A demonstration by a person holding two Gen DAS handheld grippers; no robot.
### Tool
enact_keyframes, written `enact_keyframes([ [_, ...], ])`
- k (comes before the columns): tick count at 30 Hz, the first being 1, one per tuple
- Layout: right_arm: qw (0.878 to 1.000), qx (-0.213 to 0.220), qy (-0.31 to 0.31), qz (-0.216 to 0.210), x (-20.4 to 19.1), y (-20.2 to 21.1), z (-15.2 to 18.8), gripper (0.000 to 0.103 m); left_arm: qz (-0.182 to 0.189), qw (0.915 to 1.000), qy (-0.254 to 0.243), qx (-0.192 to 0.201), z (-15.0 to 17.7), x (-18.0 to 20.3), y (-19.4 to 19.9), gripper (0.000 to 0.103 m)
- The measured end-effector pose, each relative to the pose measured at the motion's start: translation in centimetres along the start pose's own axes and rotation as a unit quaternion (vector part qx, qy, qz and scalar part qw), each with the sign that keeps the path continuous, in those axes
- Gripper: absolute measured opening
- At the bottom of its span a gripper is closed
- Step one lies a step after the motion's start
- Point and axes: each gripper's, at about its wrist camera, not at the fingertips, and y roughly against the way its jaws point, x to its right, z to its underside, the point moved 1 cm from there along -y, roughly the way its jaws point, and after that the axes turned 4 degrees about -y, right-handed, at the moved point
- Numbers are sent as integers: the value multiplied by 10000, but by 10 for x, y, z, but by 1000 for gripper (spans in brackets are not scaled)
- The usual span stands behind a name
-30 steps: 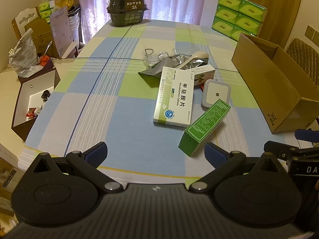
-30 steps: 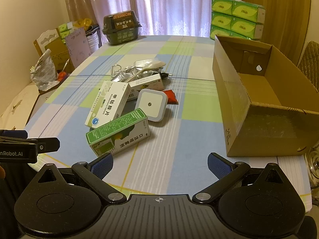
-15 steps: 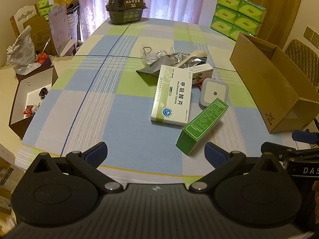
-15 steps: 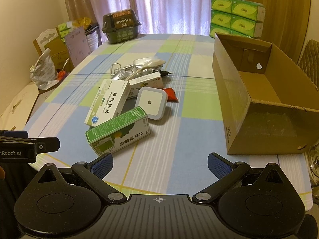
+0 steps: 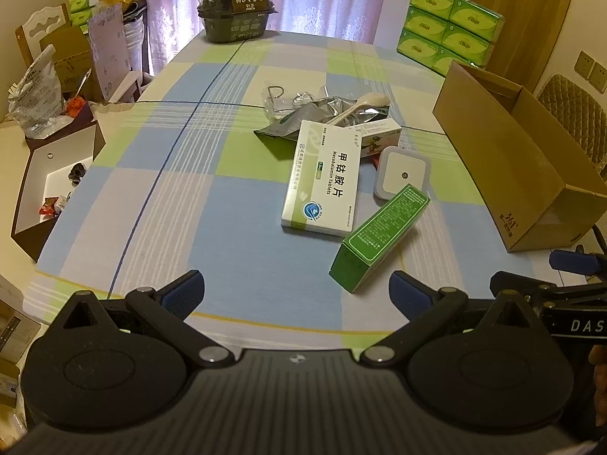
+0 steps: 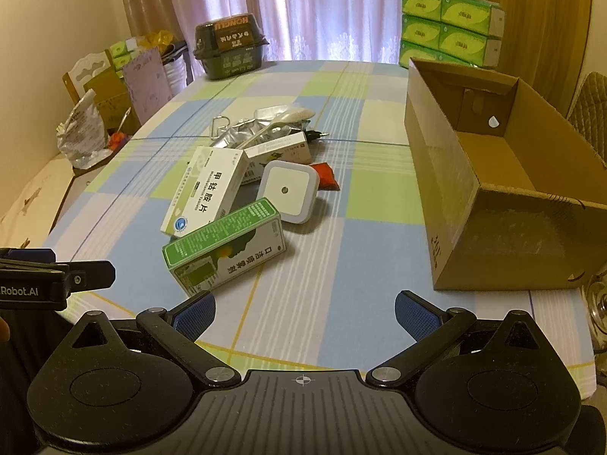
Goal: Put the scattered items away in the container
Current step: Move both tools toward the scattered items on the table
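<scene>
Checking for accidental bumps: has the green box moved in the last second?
No. The green box still lies right in front of the white tablet box and the night light, unchanged.

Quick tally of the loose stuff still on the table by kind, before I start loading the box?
Medicine cartons: 3, green, white, small white
Night light: 1
Red packet: 1
Foil pouch: 1
Spoon: 1
Wire clip: 1
Total: 8 visible; box holds none.
</scene>
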Motion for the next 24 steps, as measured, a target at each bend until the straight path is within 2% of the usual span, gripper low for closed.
enact_keyframes([
  [24, 10000, -22, -18, 15, 3, -2, 3, 103, 197, 9998, -40, 46, 0, 1, 0, 102],
])
